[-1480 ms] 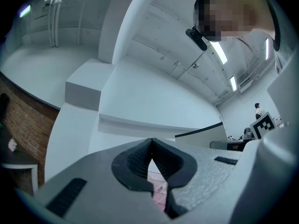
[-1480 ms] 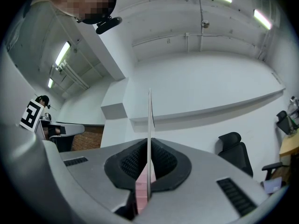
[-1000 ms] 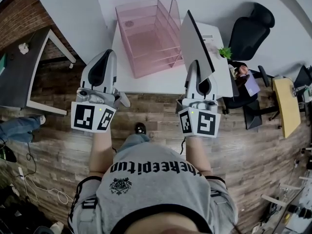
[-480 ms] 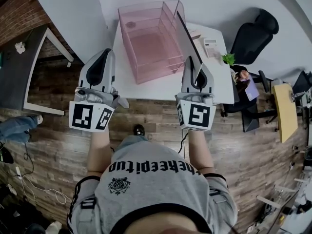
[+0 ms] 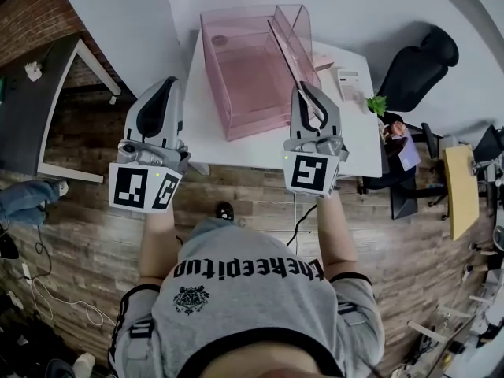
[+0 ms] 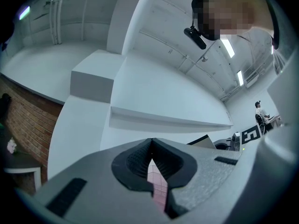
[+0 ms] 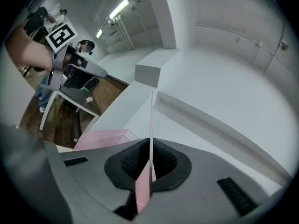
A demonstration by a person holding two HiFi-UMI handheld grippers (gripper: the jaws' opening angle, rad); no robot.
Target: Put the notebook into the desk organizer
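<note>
**Item: notebook (image 5: 283, 50).** Thin and pale, seen edge-on. It is clamped at its near end in the right tool (image 5: 305, 97). The right gripper view shows both jaws pressed flat against its faces. The notebook stands on edge, and its long axis runs straight away from the tool toward the far wall.

**Item: organizer (image 5: 236, 77).** Clear pink, open on top, standing on the white surface (image 5: 203, 128). It lies directly ahead of the right tool and slightly to its left in the head view. The notebook's line crosses the organizer's right-hand part, roughly parallel to the side wall there. Whether its lower edge is already inside a slot cannot be told.

**Item: left tool (image 5: 163, 87).** Jaws closed tip to tip and holding nothing. It hangs off the surface's left edge, well apart from the notebook and beside the organizer's left wall.

**Note.** The right hand is the nearer and the only one loaded. Judged from this, the insertion depends on keeping the notebook's edge in line with the slot beside the right wall as it goes forward and down.
</note>
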